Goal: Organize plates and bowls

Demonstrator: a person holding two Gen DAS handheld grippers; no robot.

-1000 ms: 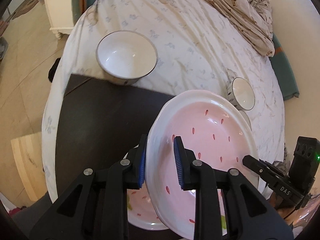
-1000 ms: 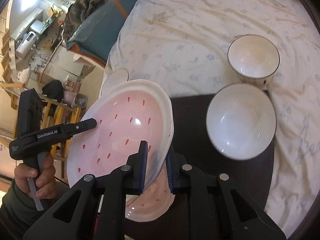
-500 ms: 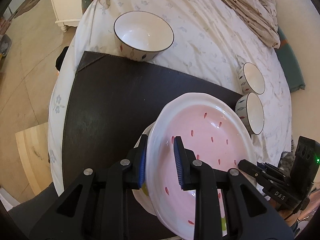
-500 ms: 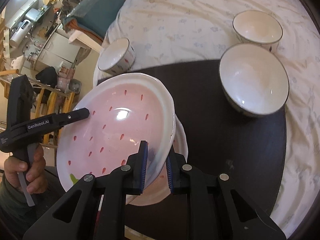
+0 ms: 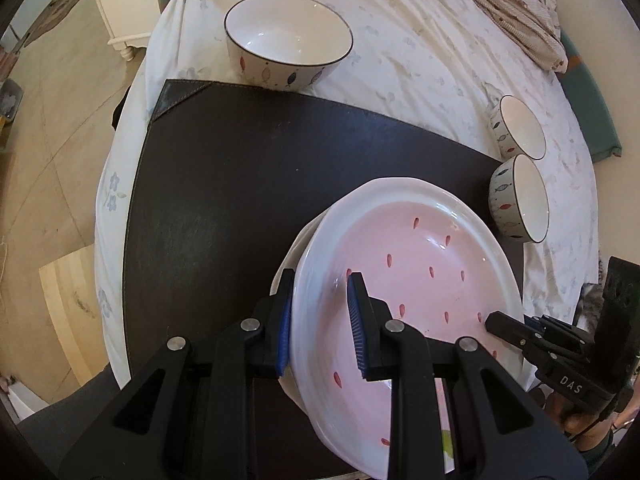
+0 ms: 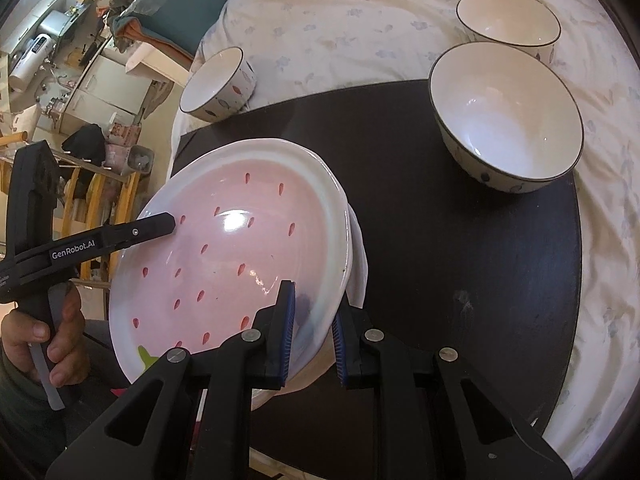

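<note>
A bed (image 5: pixel 420 60) under a pale flower-printed sheet fills both views, with a rumpled beige blanket (image 5: pixel 516 12) at one o'clock in the left wrist view. On the sheet lies a dark brown mat (image 5: pixel 224 200) with stitched corners, and it carries most of the crockery. The pink plate (image 5: pixel 412 280), white-rimmed and dotted with red seed marks, is held tilted over the mat by both tools, directly above a second plate (image 6: pixel 358 256) of which only a white edge peeks out beneath it, so the lower plate is largely hidden. The left tool (image 5: pixel 320 320) is clenched on the pink plate's rim at seven o'clock of the left wrist view, one blue pad under the rim and one inside the well. The right tool (image 6: pixel 314 328) grips the opposite rim in the same way, at six o'clock of its own view. A hand (image 6: pixel 40 336) around the left tool's handle shows at eight o'clock in the right wrist view. A large white bowl (image 6: pixel 508 120) with a dark rim stands on the mat's far edge at two o'clock in the right wrist view, just beside another bowl (image 6: pixel 508 16) on the sheet behind it. A smaller bowl (image 6: pixel 218 80) with fish markings sits off the mat at eleven o'clock. Beyond the bed, cluttered shelves and a wooden rack (image 6: pixel 96 200) crowd the left edge.
</note>
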